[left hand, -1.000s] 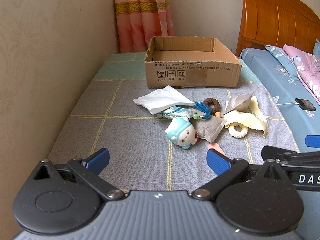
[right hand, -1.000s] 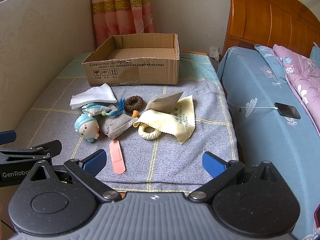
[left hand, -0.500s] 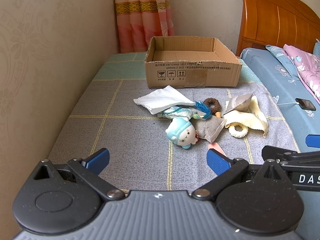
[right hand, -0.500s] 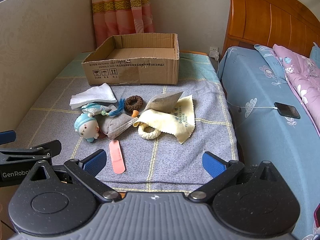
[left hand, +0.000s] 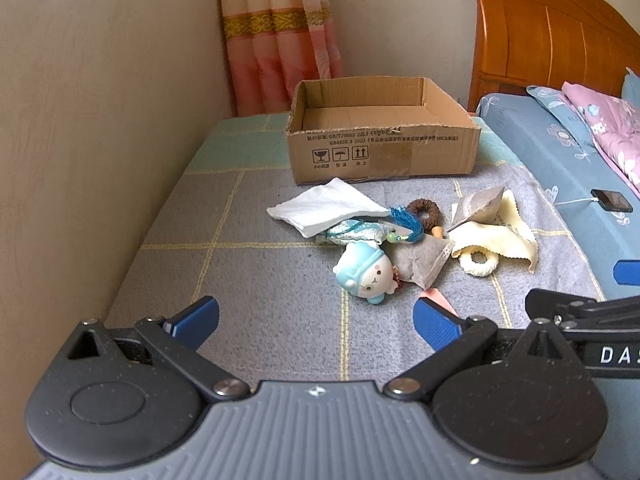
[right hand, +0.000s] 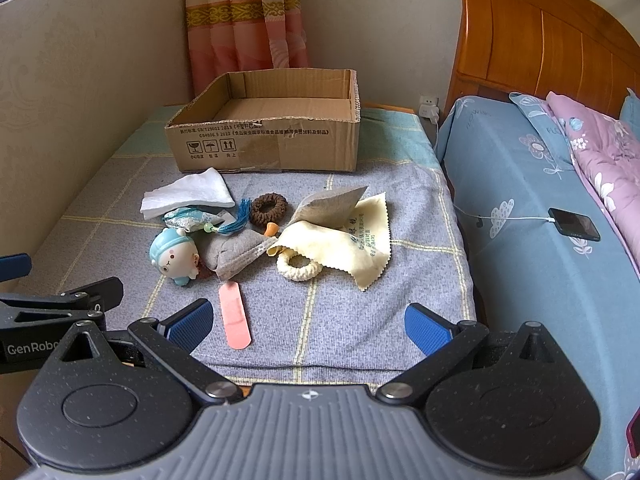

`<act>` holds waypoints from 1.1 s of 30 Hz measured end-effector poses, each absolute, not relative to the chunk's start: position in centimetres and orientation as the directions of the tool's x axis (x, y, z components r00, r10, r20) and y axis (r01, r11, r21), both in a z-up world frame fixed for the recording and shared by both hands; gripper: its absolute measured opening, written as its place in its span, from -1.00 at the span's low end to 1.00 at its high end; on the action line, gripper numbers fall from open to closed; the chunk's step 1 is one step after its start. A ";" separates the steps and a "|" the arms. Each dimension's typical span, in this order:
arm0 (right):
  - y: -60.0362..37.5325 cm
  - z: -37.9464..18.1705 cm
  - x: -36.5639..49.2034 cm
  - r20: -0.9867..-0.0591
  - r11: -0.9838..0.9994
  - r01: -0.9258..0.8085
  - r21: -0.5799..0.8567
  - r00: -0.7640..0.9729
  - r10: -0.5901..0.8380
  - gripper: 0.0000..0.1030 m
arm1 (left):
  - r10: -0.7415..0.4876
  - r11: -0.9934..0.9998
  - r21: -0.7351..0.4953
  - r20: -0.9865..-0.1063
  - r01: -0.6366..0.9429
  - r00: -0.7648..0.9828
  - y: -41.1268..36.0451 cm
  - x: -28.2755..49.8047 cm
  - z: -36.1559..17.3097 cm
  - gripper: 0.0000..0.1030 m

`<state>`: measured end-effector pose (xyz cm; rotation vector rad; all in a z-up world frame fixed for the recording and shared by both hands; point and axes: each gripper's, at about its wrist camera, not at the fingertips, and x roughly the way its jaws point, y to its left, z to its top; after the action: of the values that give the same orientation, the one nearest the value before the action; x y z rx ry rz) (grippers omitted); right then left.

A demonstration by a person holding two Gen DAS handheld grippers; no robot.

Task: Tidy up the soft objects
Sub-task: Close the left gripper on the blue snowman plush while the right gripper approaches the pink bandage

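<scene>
1. The left gripper (left hand: 316, 316) and right gripper (right hand: 306, 322) hover with jaws spread wide, holding nothing.
2. The soft objects (right hand: 256, 232) lie heaped mid-blanket (right hand: 360, 320).
3. The cardboard box (right hand: 272, 144) sits at the blanket's far edge.

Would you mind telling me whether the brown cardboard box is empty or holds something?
Empty: the brown cardboard box shows only its bare floor in both views.
</scene>
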<state>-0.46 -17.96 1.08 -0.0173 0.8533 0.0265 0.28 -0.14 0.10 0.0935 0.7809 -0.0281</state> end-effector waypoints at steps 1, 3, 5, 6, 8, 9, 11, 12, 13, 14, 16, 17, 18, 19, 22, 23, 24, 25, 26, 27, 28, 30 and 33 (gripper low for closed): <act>-18.0 1.1 -0.5 -0.753 0.999 -0.032 -0.005 0.658 0.017 1.00 | 0.007 0.995 0.077 -0.703 0.067 0.711 -0.1 0.3 0.1 0.99; -17.9 1.1 -0.4 -0.753 0.999 -0.035 -0.005 0.658 0.020 1.00 | 0.004 0.994 0.082 -0.699 0.074 0.715 -0.1 0.4 0.1 0.99; -17.8 1.2 -0.3 -0.751 0.999 -0.042 -0.010 0.660 0.020 1.00 | -0.001 0.993 0.084 -0.696 0.082 0.718 0.0 0.5 0.1 0.99; -17.7 1.2 -0.2 -0.749 0.999 -0.045 -0.013 0.662 0.020 1.00 | -0.007 0.993 0.081 -0.693 0.087 0.721 0.1 0.5 0.1 0.99; -17.6 1.3 -0.1 -0.745 0.998 -0.052 -0.017 0.667 0.022 1.00 | -0.023 0.992 0.071 -0.688 0.099 0.725 0.3 0.7 0.0 0.99; -17.5 1.3 0.0 -0.738 0.998 -0.062 -0.013 0.674 0.032 1.00 | -0.033 0.992 0.067 -0.685 0.107 0.727 0.4 0.8 -0.1 0.99; -17.5 1.3 0.2 -0.730 0.997 -0.082 -0.006 0.681 0.052 1.00 | -0.050 0.990 0.060 -0.682 0.124 0.729 0.6 1.1 -0.3 0.99; -17.5 1.3 0.2 -0.722 0.995 -0.099 -0.002 0.688 0.067 1.00 | -0.057 0.990 0.058 -0.679 0.132 0.732 0.6 1.1 -0.5 0.99; -17.5 1.2 0.3 -0.712 0.993 -0.121 0.003 0.697 0.087 1.00 | -0.064 0.989 0.057 -0.677 0.139 0.734 0.7 1.2 -0.6 0.99; -17.5 1.1 0.4 -0.705 0.990 -0.138 0.007 0.701 0.103 1.00 | -0.068 0.988 0.059 -0.676 0.145 0.734 0.8 1.4 -0.8 0.99; -17.7 0.7 0.9 -0.700 0.986 -0.167 0.007 0.703 0.124 1.00 | -0.072 0.986 0.061 -0.676 0.153 0.733 1.1 1.6 -1.2 0.99; -17.7 0.4 1.1 -0.701 0.984 -0.176 0.000 0.702 0.126 1.00 | -0.074 0.986 0.060 -0.675 0.155 0.734 1.3 1.7 -1.3 0.99; -17.7 -0.1 1.4 -0.705 0.982 -0.191 -0.014 0.698 0.126 1.00 | -0.075 0.986 0.059 -0.676 0.156 0.733 1.5 1.8 -1.5 0.99; -17.7 -0.5 1.5 -0.708 0.979 -0.202 -0.027 0.695 0.124 1.00 | -0.077 0.986 0.058 -0.677 0.157 0.732 1.7 1.9 -1.7 0.99; -17.5 -2.1 1.9 -0.730 0.969 -0.235 -0.072 0.674 0.109 1.00 | -0.088 0.986 0.042 -0.683 0.159 0.725 2.3 2.3 -2.3 0.99; -17.3 -2.6 2.1 -0.736 0.965 -0.249 -0.083 0.668 0.109 1.00 | -0.091 0.987 0.035 -0.686 0.158 0.722 2.5 2.4 -2.6 0.99; -17.2 -3.1 2.2 -0.742 0.961 -0.261 -0.089 0.661 0.111 1.00 | -0.095 0.987 0.026 -0.690 0.156 0.718 2.8 2.6 -2.8 0.99; -17.0 -3.6 2.4 -0.750 0.958 -0.271 -0.094 0.652 0.111 1.00 | -0.102 0.988 0.015 -0.693 0.156 0.714 2.9 2.7 -3.0 0.99; -16.8 -4.1 2.5 -0.756 0.956 -0.278 -0.094 0.645 0.114 1.00 | -0.114 0.987 0.001 -0.695 0.160 0.710 3.1 2.8 -3.3 0.99; -16.7 -4.5 2.6 -0.763 0.954 -0.285 -0.093 0.636 0.116 1.00 | -0.125 0.986 -0.008 -0.696 0.166 0.707 3.3 2.9 -3.5 0.99; -16.4 -5.0 2.8 -0.771 0.953 -0.290 -0.091 0.626 0.117 1.00 | -0.138 0.985 -0.019 -0.698 0.174 0.702 3.4 3.0 -3.7 0.99; -16.1 -5.6 3.1 -0.782 0.952 -0.296 -0.084 0.611 0.121 1.00 | -0.153 0.982 -0.030 -0.702 0.186 0.695 3.6 3.3 -4.1 0.99; -15.3 -6.3 3.5 -0.792 0.949 -0.303 -0.090 0.599 0.116 1.00 | -0.166 0.978 -0.033 -0.713 0.204 0.681 3.5 4.0 -4.9 0.99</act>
<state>3.53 -15.34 -6.31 -0.2247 0.8975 0.2455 4.02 3.45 -4.86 0.0508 0.7944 -0.2081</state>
